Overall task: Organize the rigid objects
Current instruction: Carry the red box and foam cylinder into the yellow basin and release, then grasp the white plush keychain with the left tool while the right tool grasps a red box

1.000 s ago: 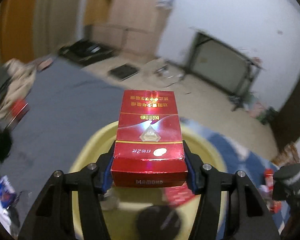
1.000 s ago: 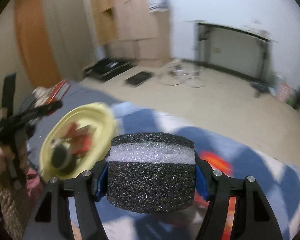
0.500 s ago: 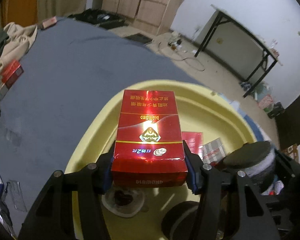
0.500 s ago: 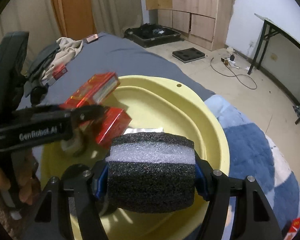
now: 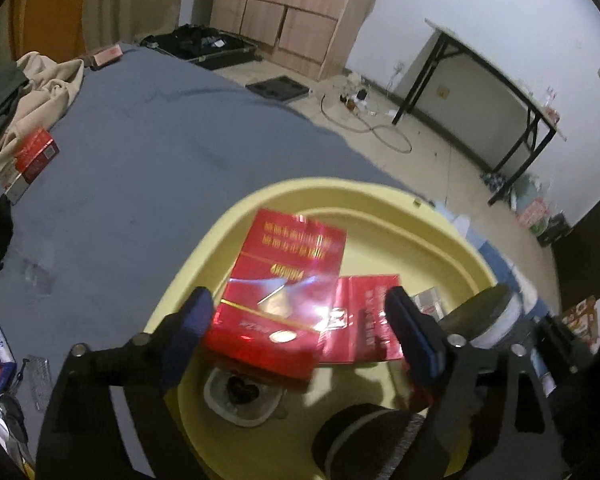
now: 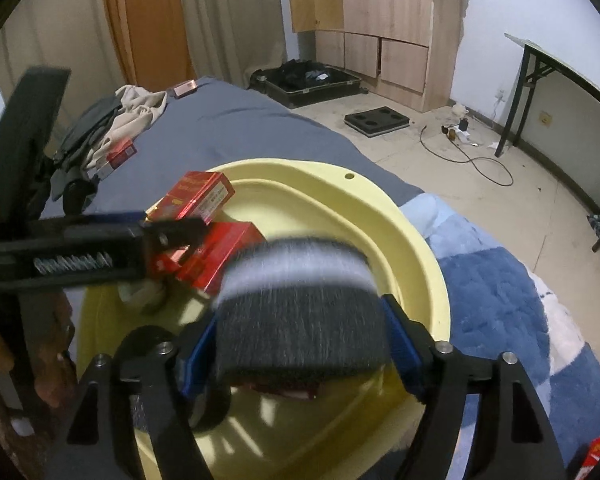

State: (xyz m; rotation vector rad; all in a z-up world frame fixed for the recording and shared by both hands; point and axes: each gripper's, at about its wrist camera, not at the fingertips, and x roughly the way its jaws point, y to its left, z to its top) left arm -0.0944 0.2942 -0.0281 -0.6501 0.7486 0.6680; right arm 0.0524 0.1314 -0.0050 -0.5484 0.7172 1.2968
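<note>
Two grippers work over a yellow basin that sits on a bed covered by a grey sheet, with a blue and white blanket beside it. Around it lie a beige garment heaped at the far corner of the bed, a red pack near that heap, and a small pink box farther back. On the floor beyond stand an open black suitcase, a black moulded tray, a loose cable, wooden cabinets and a folding table with black legs.

Seen from the right wrist, the left gripper (a person's hand holds it at the left edge) crosses in front of the basin and hides part of the red packs inside.

From the left wrist view, the left gripper has its jaws opening; the red cigarette pack between them is glossy, gold-lettered, tilted and blurred, with no pad pressing on it. It is over the basin, above a second red pack lying flat and a small clear container with a dark heart shape inside.

The right gripper is opening too. Between its blue pads is a round black foam block with a white band, motion-blurred, just above the basin's near side; whether the pads touch it I cannot tell. Another black foam round rests in the basin.
</note>
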